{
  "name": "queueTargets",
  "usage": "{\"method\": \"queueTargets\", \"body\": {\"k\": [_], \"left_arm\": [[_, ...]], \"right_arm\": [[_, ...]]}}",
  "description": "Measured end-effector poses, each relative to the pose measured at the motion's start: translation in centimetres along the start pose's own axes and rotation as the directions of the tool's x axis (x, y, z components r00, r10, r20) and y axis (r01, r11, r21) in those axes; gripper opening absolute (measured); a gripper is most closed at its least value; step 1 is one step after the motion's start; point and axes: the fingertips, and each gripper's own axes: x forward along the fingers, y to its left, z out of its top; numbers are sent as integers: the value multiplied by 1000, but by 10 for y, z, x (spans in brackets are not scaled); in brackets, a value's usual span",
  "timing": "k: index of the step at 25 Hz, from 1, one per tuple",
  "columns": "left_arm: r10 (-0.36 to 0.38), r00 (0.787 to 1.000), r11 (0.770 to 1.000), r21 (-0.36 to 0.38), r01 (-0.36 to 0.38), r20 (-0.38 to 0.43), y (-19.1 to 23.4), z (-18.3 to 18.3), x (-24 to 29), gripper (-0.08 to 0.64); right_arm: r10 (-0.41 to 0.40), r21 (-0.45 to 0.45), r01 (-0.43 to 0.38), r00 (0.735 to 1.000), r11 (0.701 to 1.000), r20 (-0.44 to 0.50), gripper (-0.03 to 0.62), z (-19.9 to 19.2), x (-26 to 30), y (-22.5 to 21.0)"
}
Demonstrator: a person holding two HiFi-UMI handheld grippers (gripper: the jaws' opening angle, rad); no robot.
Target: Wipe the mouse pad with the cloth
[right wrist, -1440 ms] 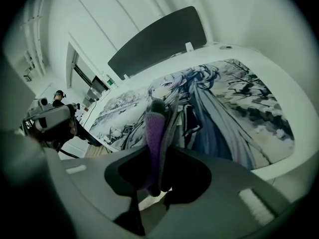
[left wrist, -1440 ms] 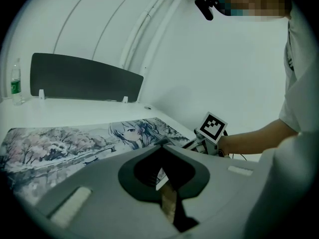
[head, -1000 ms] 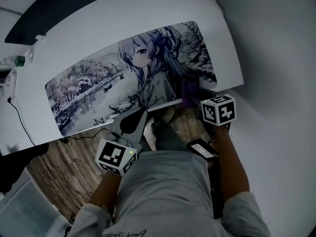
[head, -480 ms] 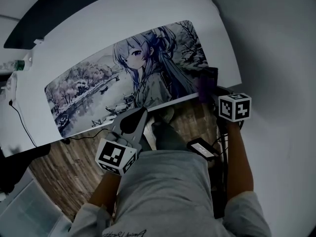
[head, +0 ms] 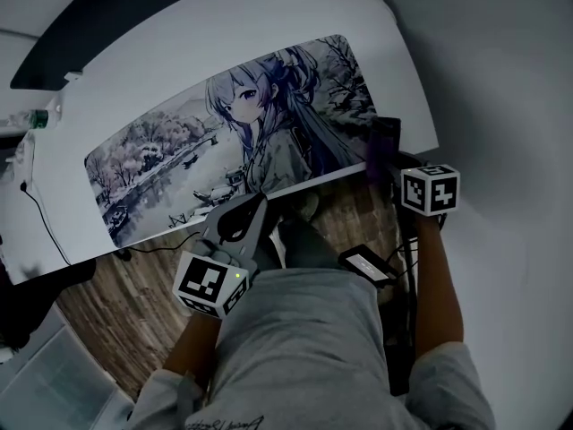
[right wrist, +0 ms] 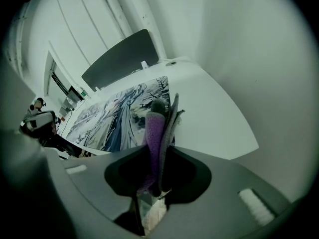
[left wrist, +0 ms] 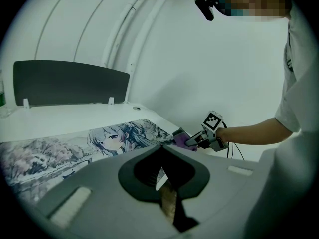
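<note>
A long mouse pad (head: pixel 233 141) printed with an anime girl and a snowy lake lies on the white desk (head: pixel 179 52). My right gripper (head: pixel 394 164) is shut on a folded purple and grey cloth (head: pixel 383 150), held at the pad's right end near the desk's front right corner. In the right gripper view the cloth (right wrist: pixel 155 131) sticks up from between the jaws, with the pad (right wrist: pixel 114 113) beyond. My left gripper (head: pixel 258 206) hovers at the desk's front edge below the pad, shut with nothing in it. In the left gripper view the pad (left wrist: pixel 75 148) lies ahead and the cloth (left wrist: pixel 180 137) at right.
A dark panel (head: pixel 107 16) stands along the desk's back edge. A bottle (head: pixel 34 113) and a black cable (head: pixel 36 213) are at the left end. Wooden floor (head: pixel 116 312) shows below the desk. A small black device (head: pixel 367 267) lies near the person's lap.
My right gripper has carried the cloth to the right, from the pad's lower right part to its right end by the desk corner. The left gripper has stayed in place.
</note>
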Motion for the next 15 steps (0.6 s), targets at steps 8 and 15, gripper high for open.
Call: {"method": "queueTargets", "body": {"k": [8,15], "left_arm": [[32,999,999,-7,-32,34,17,5,-26,18],[63,996,998,-31,-61,58,43,2,-61,18]], "right_arm": [[-22,-38,22,1000,999,7,104,4,-5,17],[-17,-55,18,1000,998,12,104,12,-1,53]]}}
